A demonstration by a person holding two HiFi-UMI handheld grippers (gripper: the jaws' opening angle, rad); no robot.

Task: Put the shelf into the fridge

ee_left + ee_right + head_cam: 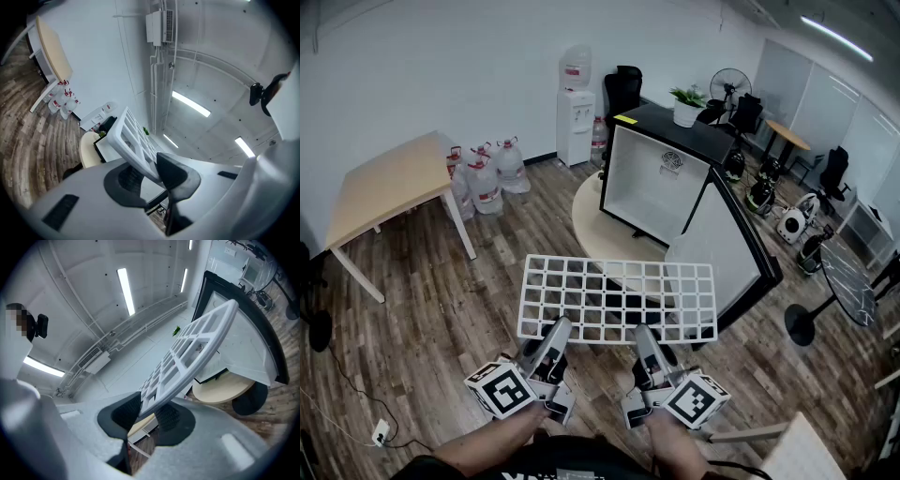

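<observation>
**Left claw** point(558, 324): closed on the near long edge of the white plastic grid shelf point(619, 298), towards its left end. The left gripper view shows the rim clamped between the two dark ribbed pads point(123, 178).

**Right claw** point(643, 330): closed on the same near edge, towards its right end. The right gripper view shows the rim pinched between its pads point(168, 417). Each claw carries a marker cube at its rear, nearest the person's hands.

**White plastic grid shelf**: a rectangular lattice of square openings. It is held in the air between the person and the fridge, roughly level, with its long side across the view. It is outside the fridge and rests on nothing.

**Black compact fridge** point(661, 183): a box-shaped cabinet with a white interior, standing on the table just beyond the shelf. Its opening faces the person.

**Fridge door** point(727, 253): black-framed with a white inner face, swung wide open on the right side.

**Round cream-topped table** point(592, 225): carries the fridge, and its bare edge shows to the left of the cabinet.

**White pot with a green plant** point(686, 109): stands on top of the fridge at the back.

**Dark wood-plank floor** point(441, 309): lies under everything.

**Rectangular light-wood side table on white legs** point(389, 183): well to the left.

**Clear water jugs with red caps** point(487, 173): clustered on the floor beside that side table.

**White water dispenser** point(575, 117): against the back wall.
</observation>
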